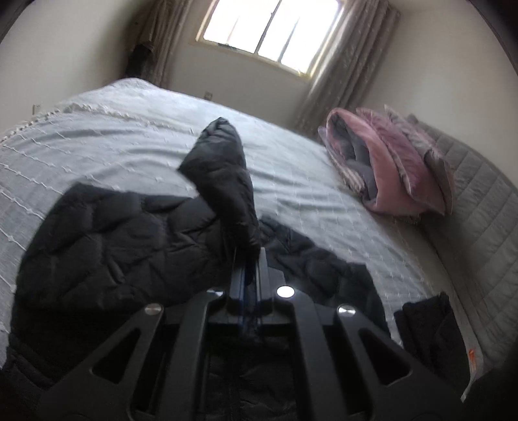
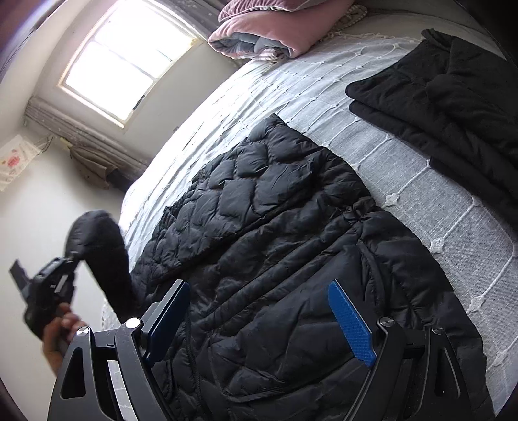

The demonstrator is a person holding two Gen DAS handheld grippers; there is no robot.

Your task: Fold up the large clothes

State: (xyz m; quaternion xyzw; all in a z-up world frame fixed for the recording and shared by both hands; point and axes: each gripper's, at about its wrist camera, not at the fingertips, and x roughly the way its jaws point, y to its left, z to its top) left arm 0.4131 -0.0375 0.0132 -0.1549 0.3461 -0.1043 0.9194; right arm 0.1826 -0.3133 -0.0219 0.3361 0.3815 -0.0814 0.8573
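Lifting a sleeve (image 1: 226,181) off the black puffer jacket (image 2: 275,259) on the bed (image 1: 113,136).
Pinching it in the clenched left gripper (image 1: 249,259); hovering the right gripper (image 2: 259,311) spread wide, holding nothing.

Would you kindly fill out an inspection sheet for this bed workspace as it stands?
Surface: bed with a pale grey textured bedspread.
Job's things: black puffer jacket spread flat; its sleeve lifted.
Clutter: folded black garment at the bed's edge; folded pink blanket near the wall.
Grippers: left gripper shut on the sleeve; right gripper open above the jacket, holding nothing.
Cables: nothing seen.
Surroundings: bright window, curtains, plain walls.
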